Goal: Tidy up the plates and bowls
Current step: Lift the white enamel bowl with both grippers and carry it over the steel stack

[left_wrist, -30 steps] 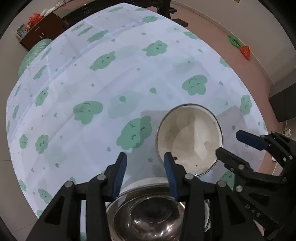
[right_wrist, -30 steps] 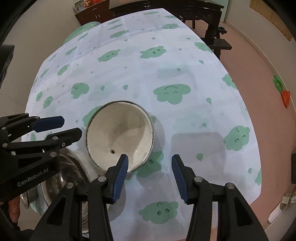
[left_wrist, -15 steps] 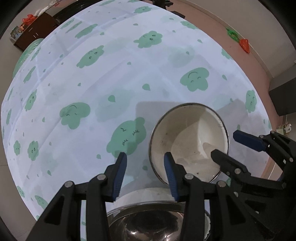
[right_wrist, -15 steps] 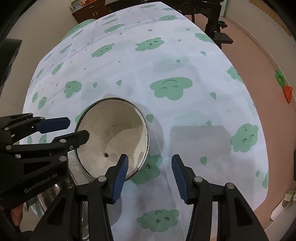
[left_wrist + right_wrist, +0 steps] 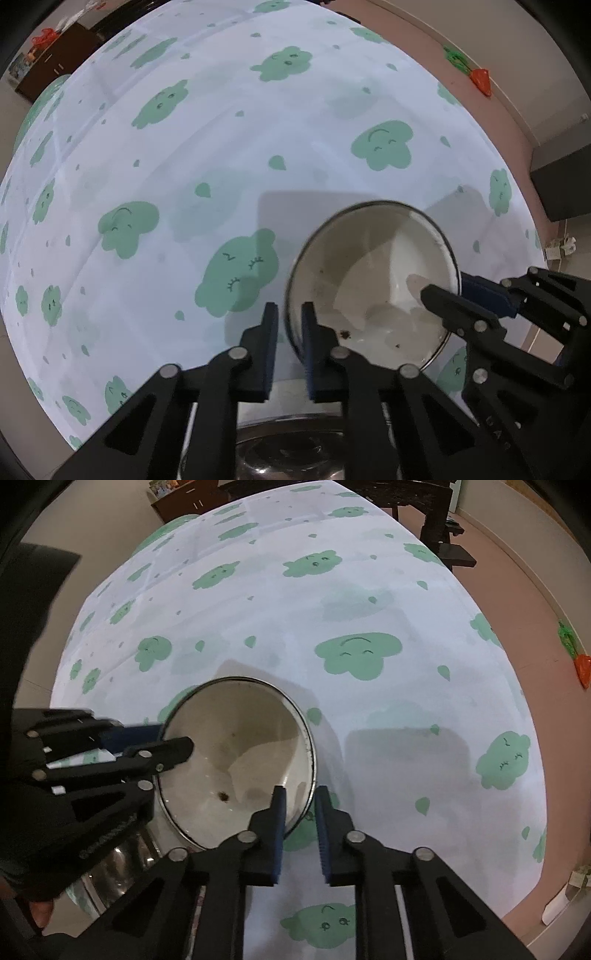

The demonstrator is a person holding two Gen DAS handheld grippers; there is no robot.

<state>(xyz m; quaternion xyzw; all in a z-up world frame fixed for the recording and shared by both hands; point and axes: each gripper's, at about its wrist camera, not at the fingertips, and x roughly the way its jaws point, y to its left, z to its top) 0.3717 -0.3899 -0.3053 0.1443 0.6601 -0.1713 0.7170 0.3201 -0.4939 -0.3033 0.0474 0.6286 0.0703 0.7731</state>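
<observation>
A white enamel bowl [image 5: 369, 280] [image 5: 236, 746] with a dark rim and a few crumbs inside sits on the cloud-print tablecloth [image 5: 221, 129]. My left gripper [image 5: 290, 321] [image 5: 166, 736] points straight down, its jaws closing tight on the bowl's left rim, one pad inside and one outside. My right gripper [image 5: 300, 805] [image 5: 454, 291] grips the opposite rim the same way. A shiny steel bowl [image 5: 288, 454] [image 5: 114, 864] lies just below the white bowl at the table's near edge, mostly hidden by the gripper bodies.
The table [image 5: 369, 590] stretches away behind the bowl. Its right edge drops to a reddish floor [image 5: 535, 572]. A dark cabinet [image 5: 55, 55] stands far left, dark furniture [image 5: 436, 513] at the far end, and an orange toy [image 5: 480, 77] lies on the floor.
Both grippers stood open beside the white bowl's rim and have now shut on it, one on each side. The left gripper has come down closer to the bowl.
</observation>
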